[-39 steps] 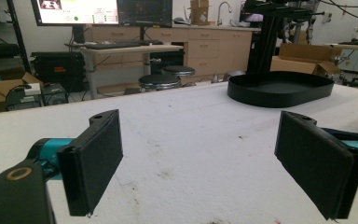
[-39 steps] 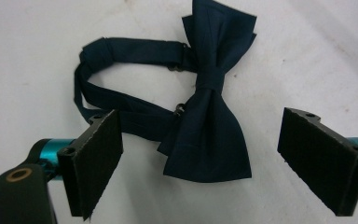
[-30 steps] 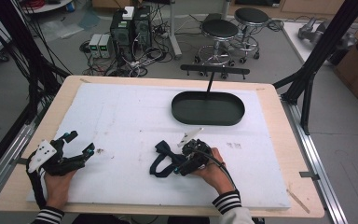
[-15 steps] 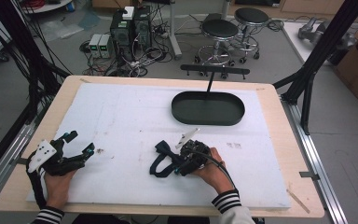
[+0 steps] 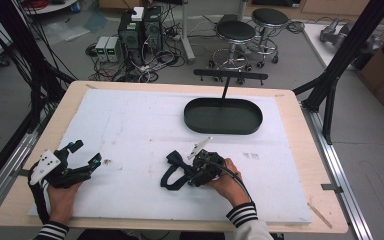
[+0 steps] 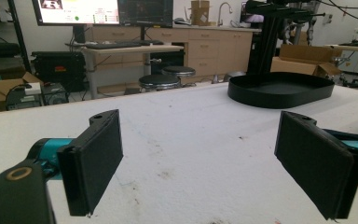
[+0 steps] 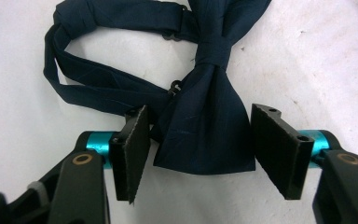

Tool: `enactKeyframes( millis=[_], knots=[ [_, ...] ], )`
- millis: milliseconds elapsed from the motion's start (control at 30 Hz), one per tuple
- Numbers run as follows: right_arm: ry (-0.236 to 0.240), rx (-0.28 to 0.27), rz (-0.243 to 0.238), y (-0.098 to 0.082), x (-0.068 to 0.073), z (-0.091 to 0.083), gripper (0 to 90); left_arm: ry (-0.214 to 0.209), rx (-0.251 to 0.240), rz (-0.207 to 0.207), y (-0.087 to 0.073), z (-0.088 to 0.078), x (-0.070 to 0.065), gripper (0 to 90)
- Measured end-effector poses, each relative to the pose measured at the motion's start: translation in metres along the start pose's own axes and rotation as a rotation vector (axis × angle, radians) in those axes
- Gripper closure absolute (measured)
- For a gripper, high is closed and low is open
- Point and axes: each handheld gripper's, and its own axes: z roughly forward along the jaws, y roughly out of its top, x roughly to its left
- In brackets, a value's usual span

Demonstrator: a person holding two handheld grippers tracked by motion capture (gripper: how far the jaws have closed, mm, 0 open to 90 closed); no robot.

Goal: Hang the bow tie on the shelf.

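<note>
Closing in since the earlier frame, my right claw is straddling the bow tie on the worktop. My left claw is gaping, empty. Right pads aren't pressing yet on one soft, light wing; I'm gripping there.

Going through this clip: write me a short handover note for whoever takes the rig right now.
Left gripper: open, nothing between the jaws, resting at the near left of the table.
Right gripper: jaws just been closing around one wing of the dark blue bow tie; pads not yet pressing.
Bow tie lies flat on the white mat, strap looped. Black tray is beyond it.
Done: gripper lined up. Left: close, lift, probably to the tray.
</note>
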Motion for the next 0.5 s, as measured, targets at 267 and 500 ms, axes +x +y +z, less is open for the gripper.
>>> enactKeyframes(
  millis=[267, 500],
  knots=[
    [-0.008, 0.002, 0.003, 0.0003, -0.0001, -0.0006, 45.5, 0.001, -0.001, -0.001, 0.0000, 0.0001, 0.0000, 15.3],
    [-0.007, 0.016, 0.004, 0.0018, 0.0019, -0.0023, 59.0, 0.001, -0.001, 0.000, -0.0001, 0.0001, 0.0000, 15.3]
  ],
)
